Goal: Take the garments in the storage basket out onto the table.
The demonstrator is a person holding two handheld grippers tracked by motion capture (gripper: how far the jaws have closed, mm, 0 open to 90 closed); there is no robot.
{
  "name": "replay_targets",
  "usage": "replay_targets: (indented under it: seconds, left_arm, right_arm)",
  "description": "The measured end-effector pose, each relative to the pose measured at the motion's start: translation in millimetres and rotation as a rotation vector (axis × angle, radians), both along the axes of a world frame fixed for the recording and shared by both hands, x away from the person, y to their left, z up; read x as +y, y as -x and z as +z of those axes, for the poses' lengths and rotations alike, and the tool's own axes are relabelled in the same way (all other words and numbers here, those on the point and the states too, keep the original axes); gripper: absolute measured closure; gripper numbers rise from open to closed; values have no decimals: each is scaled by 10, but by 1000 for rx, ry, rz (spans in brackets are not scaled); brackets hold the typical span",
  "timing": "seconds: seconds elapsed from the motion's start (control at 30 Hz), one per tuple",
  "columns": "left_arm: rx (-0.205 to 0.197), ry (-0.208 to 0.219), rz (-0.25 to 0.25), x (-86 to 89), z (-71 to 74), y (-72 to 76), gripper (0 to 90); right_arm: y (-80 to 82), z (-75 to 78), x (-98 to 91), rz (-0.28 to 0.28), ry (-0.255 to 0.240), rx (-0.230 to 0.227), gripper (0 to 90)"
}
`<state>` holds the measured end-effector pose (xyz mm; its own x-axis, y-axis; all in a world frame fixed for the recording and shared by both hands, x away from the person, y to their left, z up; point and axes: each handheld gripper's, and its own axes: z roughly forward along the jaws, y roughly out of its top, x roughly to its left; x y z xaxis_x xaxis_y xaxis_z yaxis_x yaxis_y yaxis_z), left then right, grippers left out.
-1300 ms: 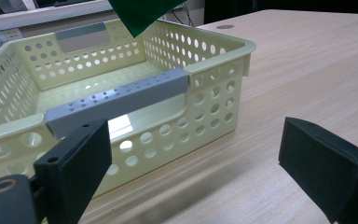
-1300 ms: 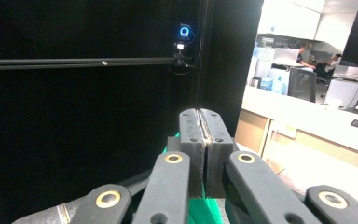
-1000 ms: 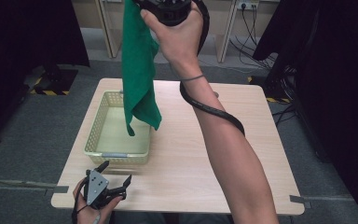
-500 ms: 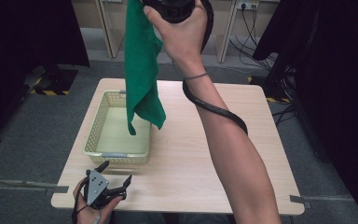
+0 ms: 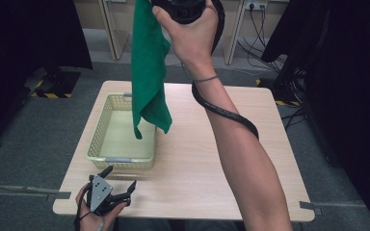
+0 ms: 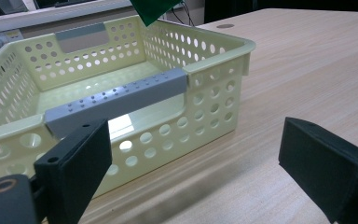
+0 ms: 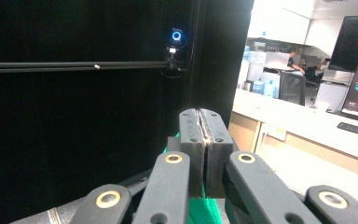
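Your right claw (image 7: 204, 154) is clamped on the top edge of the green cloth (image 5: 148, 72), which hangs with its long axis vertical, directly below the claw. The cloth's lower tip dangles above the basket (image 5: 98, 139); lowering straight down should deposit it. Your left claw (image 6: 200, 168) rests open on the counter (image 5: 212, 159), just before the basket's near wall.

no readable text, labels or numbers anywhere

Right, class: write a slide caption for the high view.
Right gripper holds a green cloth above the basket.
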<state>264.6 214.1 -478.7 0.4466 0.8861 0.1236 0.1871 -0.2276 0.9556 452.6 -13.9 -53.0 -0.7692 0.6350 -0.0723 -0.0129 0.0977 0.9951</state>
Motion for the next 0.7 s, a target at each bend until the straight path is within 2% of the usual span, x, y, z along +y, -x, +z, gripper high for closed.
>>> replay_targets:
  seconds: [0.7]
  left_arm:
    - [1, 1, 2, 0, 0, -2, 85]
  right_arm:
    - [-4, 11, -146, -16, -15, 0, 890]
